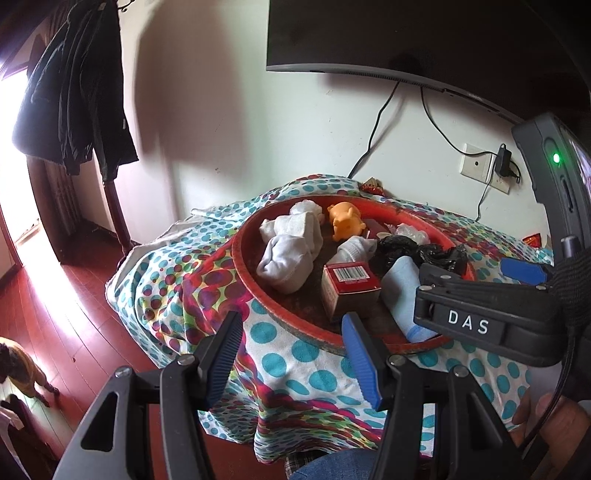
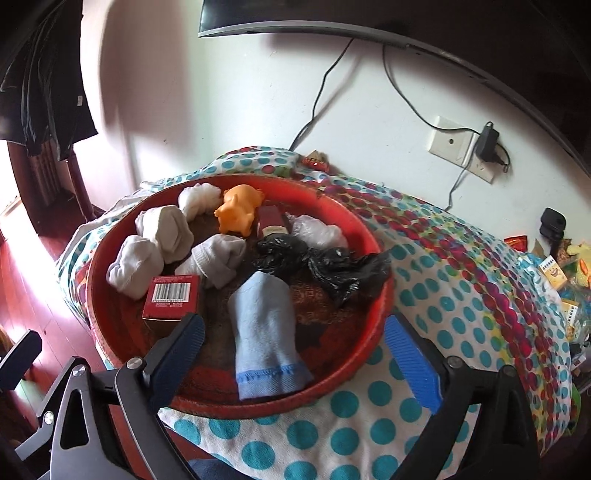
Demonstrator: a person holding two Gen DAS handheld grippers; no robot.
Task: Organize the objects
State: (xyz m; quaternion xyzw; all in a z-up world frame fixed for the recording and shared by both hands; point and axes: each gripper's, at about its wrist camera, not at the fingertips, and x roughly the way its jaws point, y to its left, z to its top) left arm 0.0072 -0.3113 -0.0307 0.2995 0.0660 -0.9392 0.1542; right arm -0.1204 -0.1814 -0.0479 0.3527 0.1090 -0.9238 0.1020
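A round red tray sits on a table under a dotted cloth. In it lie several balled white socks, a light blue sock, an orange toy pig, a red barcode box, a second small red box, a black plastic bag and a clear bag. My left gripper is open and empty at the tray's near rim. My right gripper is open and empty, astride the blue sock's cuff end.
The dotted cloth covers the table. Snack packets and small boxes lie at the right edge. A wall socket with a plugged adapter and a monitor are behind. A coat rack stands on the wooden floor to the left.
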